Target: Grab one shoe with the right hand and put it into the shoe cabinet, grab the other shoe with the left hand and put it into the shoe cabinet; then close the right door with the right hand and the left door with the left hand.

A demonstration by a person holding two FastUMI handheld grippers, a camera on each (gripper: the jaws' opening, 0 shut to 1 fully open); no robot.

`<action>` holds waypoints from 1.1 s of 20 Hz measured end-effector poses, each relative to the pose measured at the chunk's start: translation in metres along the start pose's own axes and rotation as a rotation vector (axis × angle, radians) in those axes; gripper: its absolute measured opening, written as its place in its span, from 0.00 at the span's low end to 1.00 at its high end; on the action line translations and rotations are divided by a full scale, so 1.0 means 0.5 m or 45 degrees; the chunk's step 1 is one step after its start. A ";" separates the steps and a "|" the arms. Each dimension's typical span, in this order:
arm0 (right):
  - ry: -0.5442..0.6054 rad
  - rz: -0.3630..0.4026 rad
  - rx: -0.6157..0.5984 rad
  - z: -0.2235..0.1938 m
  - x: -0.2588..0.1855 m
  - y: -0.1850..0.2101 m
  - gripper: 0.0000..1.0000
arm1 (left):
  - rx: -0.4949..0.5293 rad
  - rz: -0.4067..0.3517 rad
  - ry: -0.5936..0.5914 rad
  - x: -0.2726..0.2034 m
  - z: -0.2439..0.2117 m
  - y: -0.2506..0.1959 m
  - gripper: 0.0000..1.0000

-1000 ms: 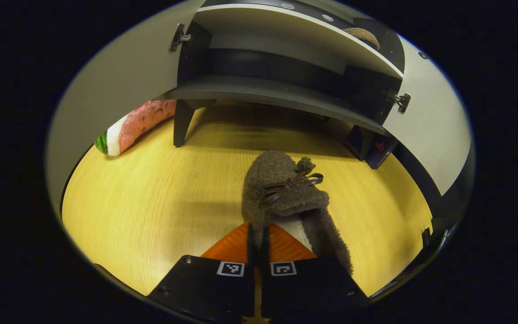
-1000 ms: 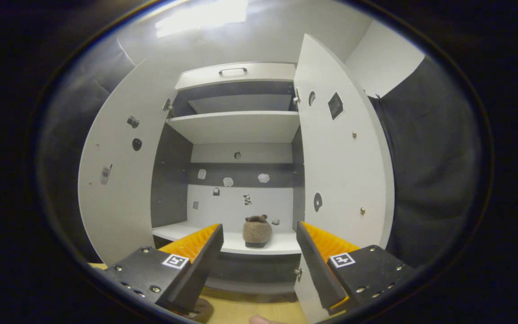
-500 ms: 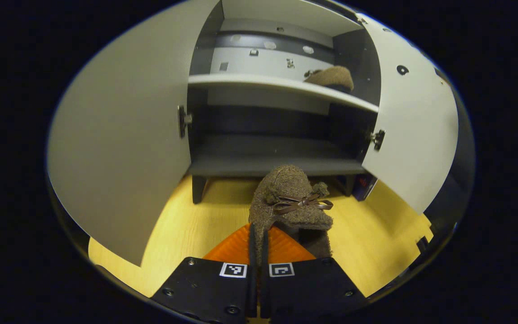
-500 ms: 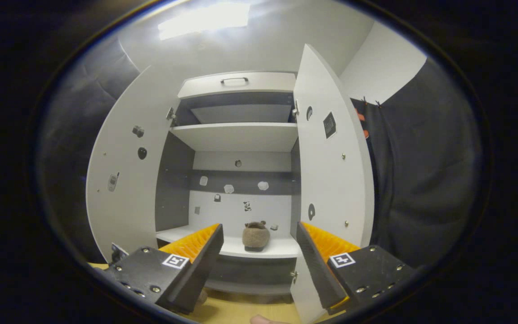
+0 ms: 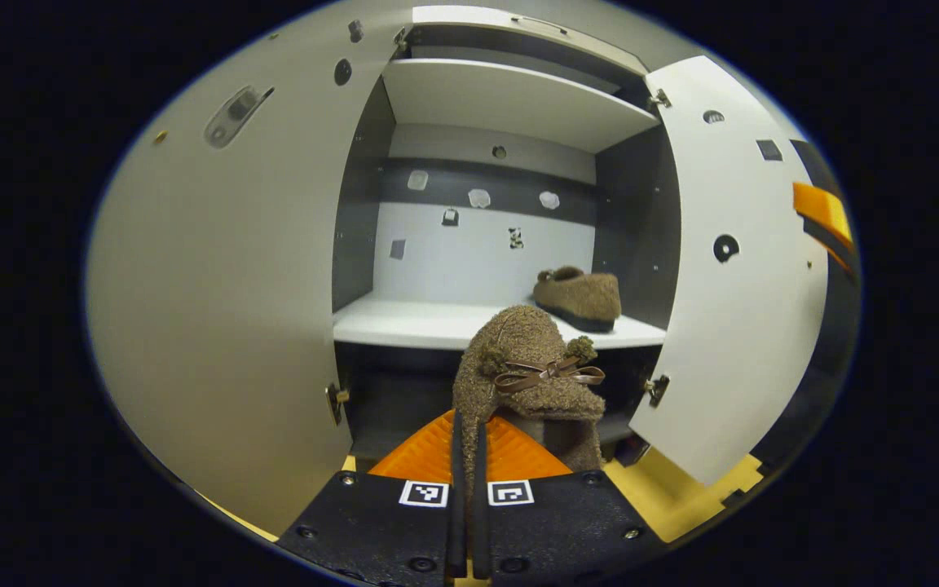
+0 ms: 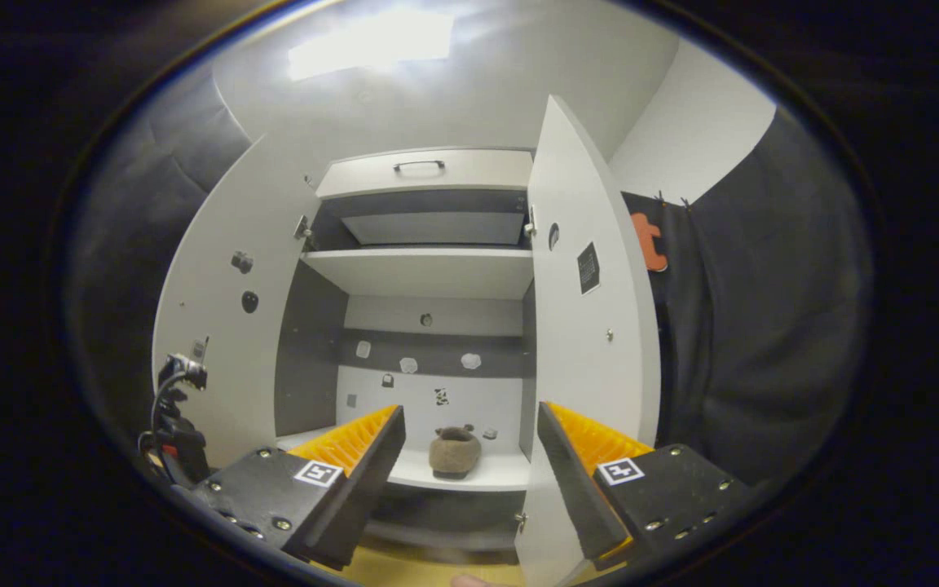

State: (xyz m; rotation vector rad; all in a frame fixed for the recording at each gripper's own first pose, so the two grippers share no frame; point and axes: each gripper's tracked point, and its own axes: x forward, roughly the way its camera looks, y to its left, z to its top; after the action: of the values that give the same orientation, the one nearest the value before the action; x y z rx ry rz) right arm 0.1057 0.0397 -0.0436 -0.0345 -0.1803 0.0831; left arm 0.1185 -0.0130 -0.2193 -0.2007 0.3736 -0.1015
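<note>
Facing the shoe cabinet head-on, I see both doors swung wide: the left door takes up most of the left gripper view, the right door stands open on the other side. In the right gripper view the same cabinet sits farther off, its right door edge-on toward me and a drawer with a handle at the top.

On the white shelf one fuzzy brown slipper already rests, well over to the right, near the cabinet's side wall (the right gripper view shows it between my fingers, far beyond them).

The second slipper, with a brown ribbon bow across its top, hangs in front of the shelf edge, outside the cabinet. My left gripper is clamped on its side wall, fingers pressed nearly together with the fabric pinched between them.

My right gripper holds nothing; its fingers are spread wide apart, well back from the cabinet.
</note>
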 end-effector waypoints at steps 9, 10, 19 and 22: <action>0.005 0.029 0.060 -0.021 0.011 -0.016 0.98 | -0.065 0.009 -0.241 0.121 0.244 -0.034 0.03; 0.002 0.031 0.064 -0.021 0.010 -0.017 0.98 | -0.073 0.012 -0.260 0.139 0.265 -0.035 0.03; -0.028 0.041 0.085 -0.036 0.008 -0.031 0.98 | -0.144 0.070 -0.233 0.328 0.285 -0.023 0.04; -0.022 0.062 0.123 -0.047 0.014 -0.031 0.98 | -0.156 0.091 -0.144 0.394 0.231 -0.016 0.04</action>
State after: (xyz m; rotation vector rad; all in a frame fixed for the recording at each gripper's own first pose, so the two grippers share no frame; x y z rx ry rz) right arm 0.1181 0.0243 -0.0647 0.0584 -0.1922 0.1409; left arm 0.3435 -0.0271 -0.1816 -0.3123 0.2737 0.0032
